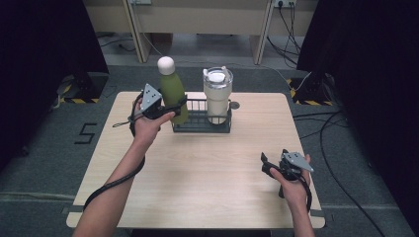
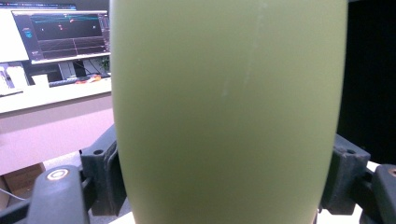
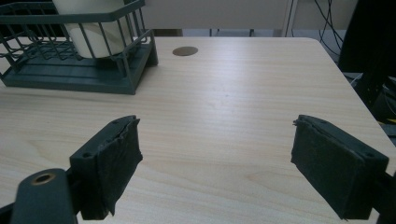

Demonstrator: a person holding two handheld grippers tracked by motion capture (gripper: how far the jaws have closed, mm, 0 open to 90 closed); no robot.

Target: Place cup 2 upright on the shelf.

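Note:
A green bottle [image 1: 173, 91] with a white cap is at the left end of a dark wire basket [image 1: 200, 127] at the back of the table. My left gripper [image 1: 176, 105] is shut on the bottle's body, and the bottle [image 2: 229, 107] sits between its pads [image 2: 105, 172]. Whether the bottle's base rests on the basket floor I cannot tell. A cream tumbler [image 1: 218, 96] with a lid stands in the basket's right half. My right gripper [image 1: 267, 165] hovers open near the table's front right, its jaws [image 3: 217, 163] wide apart with nothing between them.
The light wooden table [image 1: 207, 173] has a round grommet [image 1: 234, 105] right of the basket. Behind it are desk legs and floor cables. A monitor [image 2: 60, 35] on a desk appears in the left gripper view. Black curtains flank both sides.

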